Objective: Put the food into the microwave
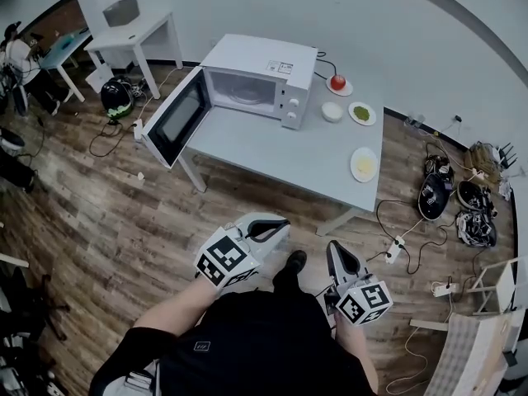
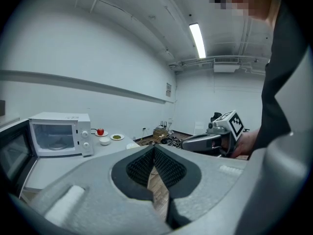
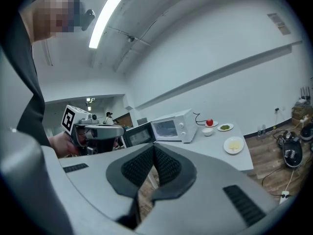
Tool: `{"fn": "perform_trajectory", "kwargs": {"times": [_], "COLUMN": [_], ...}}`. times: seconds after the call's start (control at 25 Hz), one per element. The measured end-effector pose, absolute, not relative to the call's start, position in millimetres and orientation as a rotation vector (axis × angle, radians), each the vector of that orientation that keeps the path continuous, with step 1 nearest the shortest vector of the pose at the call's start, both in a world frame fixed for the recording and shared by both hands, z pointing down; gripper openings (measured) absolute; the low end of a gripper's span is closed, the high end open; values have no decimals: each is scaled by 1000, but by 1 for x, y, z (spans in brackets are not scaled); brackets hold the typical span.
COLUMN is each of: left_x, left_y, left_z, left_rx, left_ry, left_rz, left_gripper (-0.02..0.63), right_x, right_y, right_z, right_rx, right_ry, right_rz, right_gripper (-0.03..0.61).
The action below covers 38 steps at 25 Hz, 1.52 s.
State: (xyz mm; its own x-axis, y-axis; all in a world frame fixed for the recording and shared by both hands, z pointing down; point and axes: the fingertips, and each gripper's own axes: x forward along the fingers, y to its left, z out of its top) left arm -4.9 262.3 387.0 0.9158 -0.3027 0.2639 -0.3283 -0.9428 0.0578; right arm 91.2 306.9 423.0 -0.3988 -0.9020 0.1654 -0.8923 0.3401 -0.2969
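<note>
A white microwave [image 1: 257, 79] stands at the back left of the grey table [image 1: 272, 148], its door [image 1: 176, 119] swung open to the left. Right of it are a red fruit on a small plate [image 1: 337, 82], a white bowl [image 1: 332, 111], a plate of green food [image 1: 361, 113] and a plate of yellow food [image 1: 364, 164]. Both grippers are held close to the person's body, well short of the table. My left gripper [image 1: 277, 224] [image 2: 154, 148] is shut and empty. My right gripper [image 1: 333, 249] [image 3: 154, 148] also has its pads together, with nothing between them.
Cables and a power strip [image 1: 398, 247] lie on the wooden floor right of the table, beside several shoes [image 1: 435, 190]. A white desk [image 1: 132, 35] and a black helmet [image 1: 116, 96] are at the back left. A pale chair [image 1: 478, 345] stands at the lower right.
</note>
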Motion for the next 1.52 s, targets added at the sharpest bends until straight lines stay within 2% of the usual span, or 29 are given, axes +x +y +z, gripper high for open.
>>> {"fn": "perform_trajectory", "kwargs": {"times": [0.92,1.52], "left_x": [173,242], "left_y": [60,-33], "left_z": [368,415], "left_rx": [3047,3175], "left_ry": [-669,-564], "left_rz": [561,918], "left_gripper": [6,5], "right_x": [254,292], "right_y": [124,81], "right_z": [432,465], "right_rx": [-1525,-1556], "right_ry": [2589,2482], "right_rz": [-659,-844], "right_gripper": [9,9]}}
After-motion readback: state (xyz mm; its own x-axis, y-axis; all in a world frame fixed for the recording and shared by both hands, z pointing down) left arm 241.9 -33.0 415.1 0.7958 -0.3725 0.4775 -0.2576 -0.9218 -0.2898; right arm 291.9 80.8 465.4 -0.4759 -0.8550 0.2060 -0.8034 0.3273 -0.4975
